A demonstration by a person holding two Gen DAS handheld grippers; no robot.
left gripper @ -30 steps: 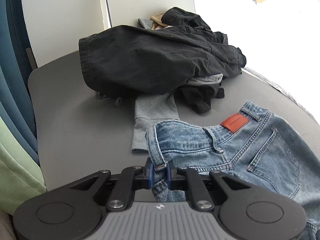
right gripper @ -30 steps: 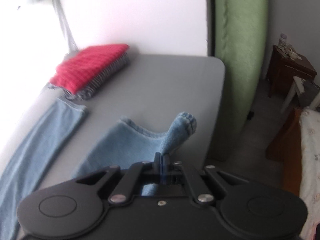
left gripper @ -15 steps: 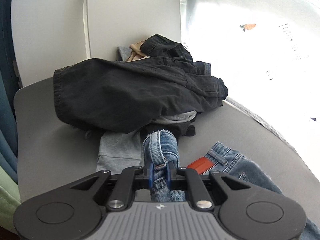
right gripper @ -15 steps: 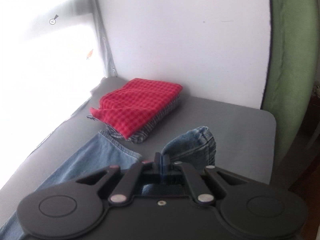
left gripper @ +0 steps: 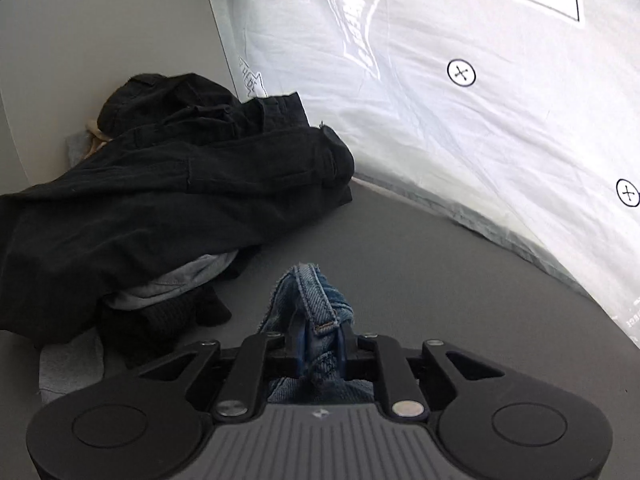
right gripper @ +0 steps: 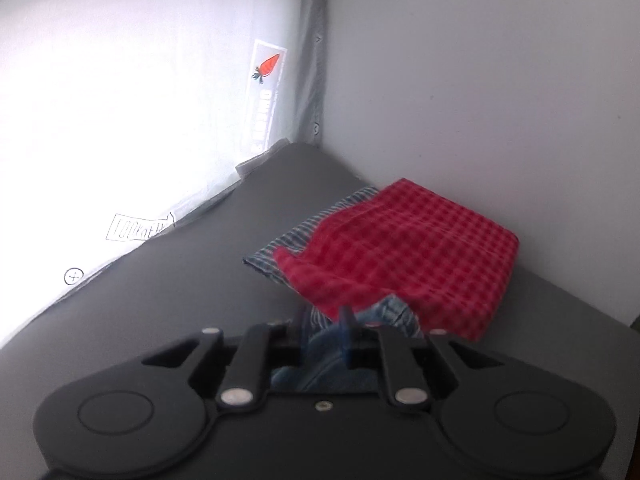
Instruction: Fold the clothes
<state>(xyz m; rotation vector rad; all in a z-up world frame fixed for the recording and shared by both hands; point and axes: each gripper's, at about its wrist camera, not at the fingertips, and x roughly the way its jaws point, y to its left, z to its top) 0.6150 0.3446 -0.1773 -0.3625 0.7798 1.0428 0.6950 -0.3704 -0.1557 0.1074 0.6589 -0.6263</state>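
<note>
Grey padded tabletop (left gripper: 420,248) is seen spread beneath both cameras, backed by a pale wall and a white translucent printed curtain (left gripper: 460,100) lit from behind. At the far left of the left wrist view a heap of black crumpled garments (left gripper: 160,200) is piled over a light grey knit piece (left gripper: 188,276), well apart from the curtain's hem. Just right of that heap, the left gripper (left gripper: 320,340) is seen with its jaws beginning to part, a bunched seam of the blue denim jeans (left gripper: 312,300) still pressed between the blue pads and standing up in a ridge above the table. In the right wrist view, the right gripper (right gripper: 324,332) is shown with its jaws opening and standing apart, a fold of the jeans (right gripper: 320,344) lying loosely between them. Just beyond and to the right, a folded red checked cloth (right gripper: 412,252) is stacked on a blue-striped folded cloth (right gripper: 304,236), against the wall.
</note>
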